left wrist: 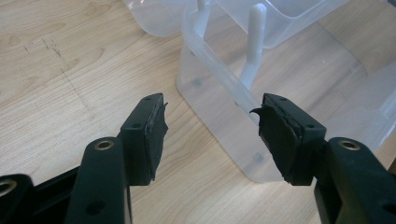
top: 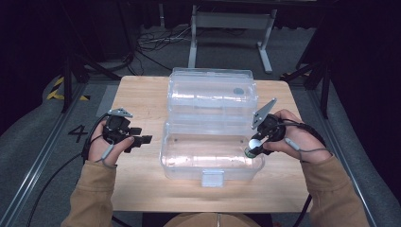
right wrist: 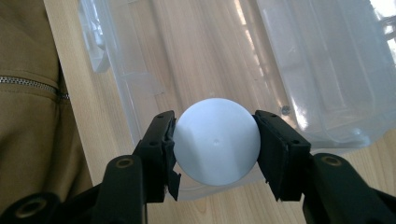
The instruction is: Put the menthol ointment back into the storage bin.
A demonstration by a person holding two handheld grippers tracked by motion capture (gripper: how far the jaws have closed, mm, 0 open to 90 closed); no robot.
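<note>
Sleeves in tan cloth at the near edge of a wooden worktop point(top: 142, 189), one hand at each side. Left tool point(top: 142, 139) held level just left of a clear plastic box point(top: 210, 163), jaws spread wide with nothing between them; seen from the left gripper view point(left wrist: 210, 135), pointed at the box's near corner point(left wrist: 219, 116), close to it but apart, torn black pads point(left wrist: 156, 126) on both jaws. Right tool point(top: 253, 146) at the box's right rim, tilted down and inward, clamped on a round white-topped thing point(top: 254, 144) with a dark band below the top. From the right gripper view point(right wrist: 215, 142), a pale disc point(right wrist: 215, 140) pressed between both pads, hanging over the box's open tray point(right wrist: 187, 56), wood grain showing through the clear floor. What the thing is cannot be told beyond a white round face and a darker body. Box standing in the middle of the worktop, latch tab point(top: 212, 178) facing the person, lid point(top: 213, 92) thrown back and lying flat behind the tray, a small dark round spot point(top: 239, 91) on it. Beyond the worktop, grey floor point(top: 156, 61) with loose black cables point(top: 151, 42), white legs of a stand point(top: 227, 33), black tripod legs at both sides, yellow-black tape point(top: 56, 90) and a painted numeral 4 point(top: 78, 132) on the left.
</note>
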